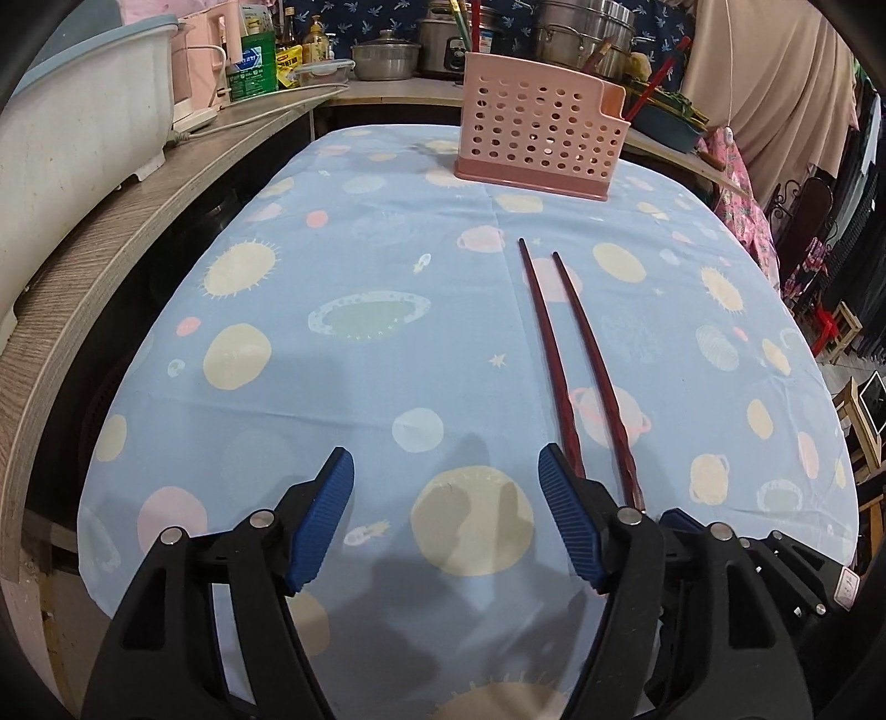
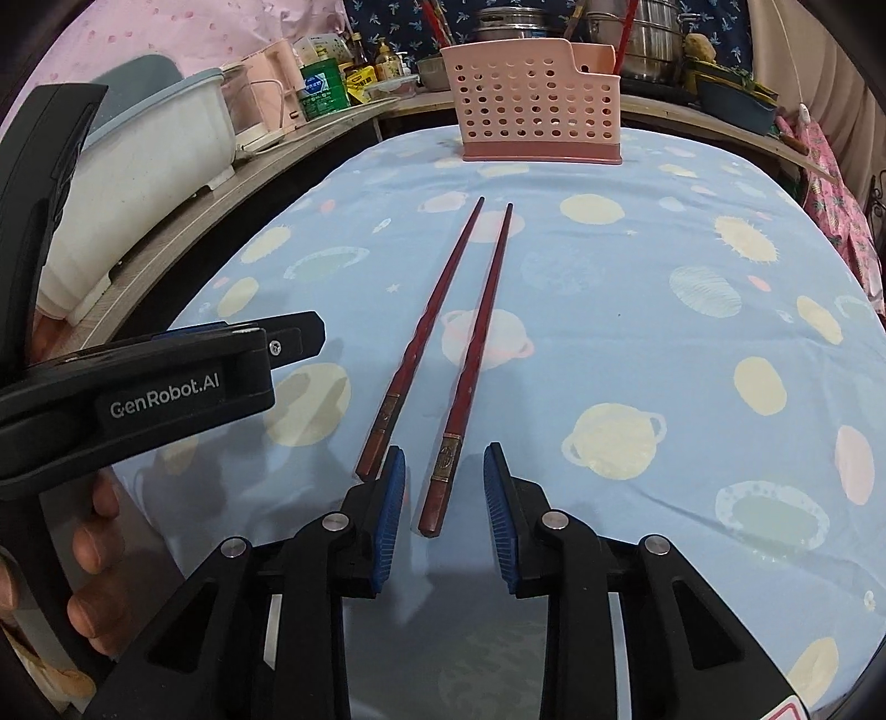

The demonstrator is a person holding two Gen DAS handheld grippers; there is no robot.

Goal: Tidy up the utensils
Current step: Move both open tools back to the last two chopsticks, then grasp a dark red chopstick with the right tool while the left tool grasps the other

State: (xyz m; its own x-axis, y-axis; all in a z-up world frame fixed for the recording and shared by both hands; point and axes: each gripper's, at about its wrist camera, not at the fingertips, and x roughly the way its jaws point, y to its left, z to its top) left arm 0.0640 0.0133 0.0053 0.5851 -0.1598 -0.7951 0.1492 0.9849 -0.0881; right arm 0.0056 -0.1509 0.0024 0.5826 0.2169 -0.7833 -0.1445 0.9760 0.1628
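Note:
Two dark red chopsticks (image 2: pixel 470 332) lie side by side on the blue planet-print tablecloth (image 2: pixel 664 343), tips pointing to a pink perforated utensil holder (image 2: pixel 531 111) at the far end. My right gripper (image 2: pixel 444 482) is open, its blue pads on either side of the right chopstick's thick end, not touching it. My left gripper (image 1: pixel 446 476) is open and empty, just left of the chopsticks (image 1: pixel 565 354); it shows in the right wrist view (image 2: pixel 288 338) too. The holder (image 1: pixel 537 138) stands upright.
A wooden counter (image 1: pixel 111 232) runs along the left with a white tub (image 1: pixel 72 127), a pink appliance and bottles. Steel pots (image 1: pixel 581 33) stand behind the holder. Cloth and chairs lie off the table's right edge (image 1: pixel 819 310).

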